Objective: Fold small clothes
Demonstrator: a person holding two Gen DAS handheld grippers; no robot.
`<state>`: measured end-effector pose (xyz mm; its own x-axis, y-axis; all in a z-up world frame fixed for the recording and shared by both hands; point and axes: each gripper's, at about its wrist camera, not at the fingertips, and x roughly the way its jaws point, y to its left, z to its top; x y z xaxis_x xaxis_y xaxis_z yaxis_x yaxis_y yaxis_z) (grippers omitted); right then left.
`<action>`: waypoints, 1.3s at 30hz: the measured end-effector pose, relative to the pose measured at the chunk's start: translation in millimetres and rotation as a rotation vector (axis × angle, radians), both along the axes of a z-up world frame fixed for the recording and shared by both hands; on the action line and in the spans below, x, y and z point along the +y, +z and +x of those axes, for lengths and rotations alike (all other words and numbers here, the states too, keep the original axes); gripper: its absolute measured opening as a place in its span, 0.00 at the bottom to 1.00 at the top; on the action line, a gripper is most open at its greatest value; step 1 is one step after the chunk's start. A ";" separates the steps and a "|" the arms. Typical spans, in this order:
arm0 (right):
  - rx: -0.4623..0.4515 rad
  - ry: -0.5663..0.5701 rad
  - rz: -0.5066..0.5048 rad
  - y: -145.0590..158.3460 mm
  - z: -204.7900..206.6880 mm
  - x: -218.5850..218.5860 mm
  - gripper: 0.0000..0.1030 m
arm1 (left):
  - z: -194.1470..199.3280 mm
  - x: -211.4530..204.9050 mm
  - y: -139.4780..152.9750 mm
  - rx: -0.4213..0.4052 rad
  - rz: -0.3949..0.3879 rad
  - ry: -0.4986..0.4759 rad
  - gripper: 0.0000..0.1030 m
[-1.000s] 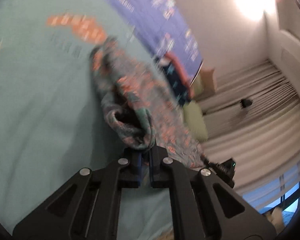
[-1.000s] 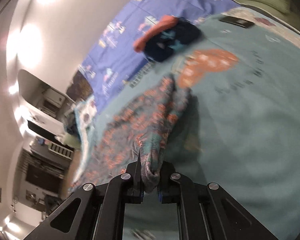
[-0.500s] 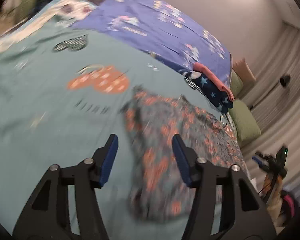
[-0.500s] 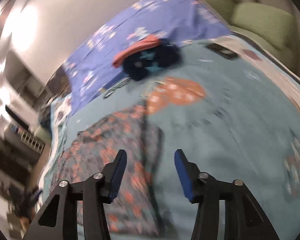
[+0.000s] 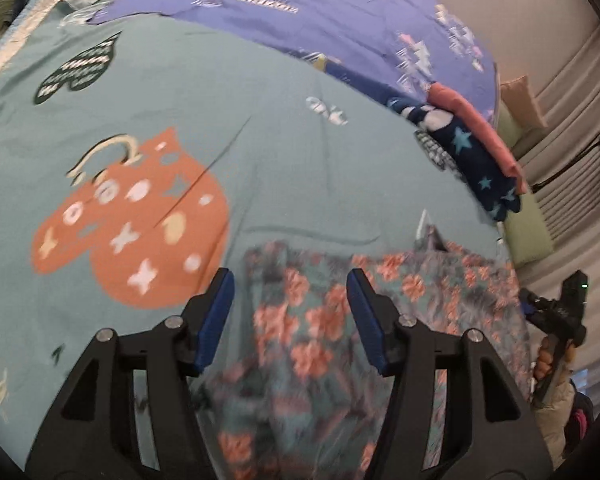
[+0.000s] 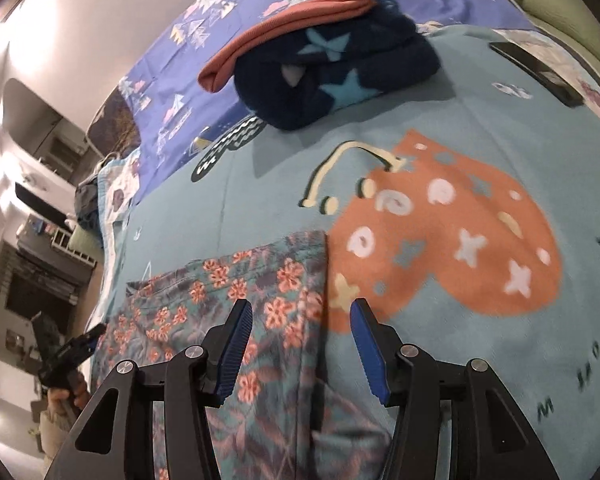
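A small floral garment [image 5: 328,320] in teal with orange flowers lies flat on the teal blanket [image 5: 260,128], folded over on itself. My left gripper [image 5: 291,316] hovers open above its left part with nothing between the blue pads. The same floral garment [image 6: 236,312] shows in the right wrist view, its straight right edge beside an orange heart print [image 6: 452,236]. My right gripper [image 6: 300,344] is open over that edge and holds nothing. The other gripper and the hand around it [image 6: 66,360] appear at the far left.
A folded stack, navy star fabric [image 6: 340,68] under a coral piece [image 6: 288,20], sits at the far side of the bed. A purple sheet [image 5: 320,12] lies behind it. A dark phone [image 6: 536,74] rests near the bed's right edge. Green cushions [image 5: 528,228] and curtains stand beyond.
Both grippers were shut on the lifted floral garment a second ago. They let it go, and it now lies flat on the blanket while both grippers have drawn back, open.
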<state>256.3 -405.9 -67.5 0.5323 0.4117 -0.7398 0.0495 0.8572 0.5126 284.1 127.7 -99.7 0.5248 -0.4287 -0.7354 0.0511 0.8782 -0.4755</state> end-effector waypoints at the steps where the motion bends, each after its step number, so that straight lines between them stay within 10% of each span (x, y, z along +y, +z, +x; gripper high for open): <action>1: -0.006 0.010 -0.003 -0.3 4.2 2.5 0.51 | 1.4 0.0 0.2 -0.006 -0.012 -0.010 0.54; 5: -0.019 0.069 -0.022 -0.6 18.8 17.6 0.51 | 4.9 -5.3 -1.9 0.001 -0.021 -0.054 0.10; 6: -0.018 0.081 -0.035 -0.5 21.0 22.2 0.45 | 3.5 -6.8 -1.5 -0.003 -0.015 -0.050 0.10; 7: -0.023 0.086 -0.059 0.4 21.7 27.3 0.09 | 0.8 -8.2 0.1 -0.016 -0.006 -0.044 0.09; 8: -0.030 0.086 -0.095 2.4 21.4 32.2 0.04 | -2.8 -9.5 3.3 -0.033 0.000 -0.033 0.09; 17: -0.212 -0.045 -0.154 60.7 -30.2 2.6 0.02 | -13.6 -24.4 68.2 -0.281 -0.003 -0.029 0.09; 26: -0.022 -0.100 -0.096 -4.1 4.2 -16.5 0.11 | 21.3 -28.1 16.9 -0.133 0.123 -0.002 0.17; 30: -0.075 -0.096 -0.139 17.9 -37.4 -22.6 0.17 | -19.7 -9.2 50.0 -0.216 0.116 0.015 0.49; 39: -0.184 0.056 -0.076 29.1 -158.1 20.5 0.19 | -162.4 2.5 43.7 -0.226 -0.005 -0.029 0.55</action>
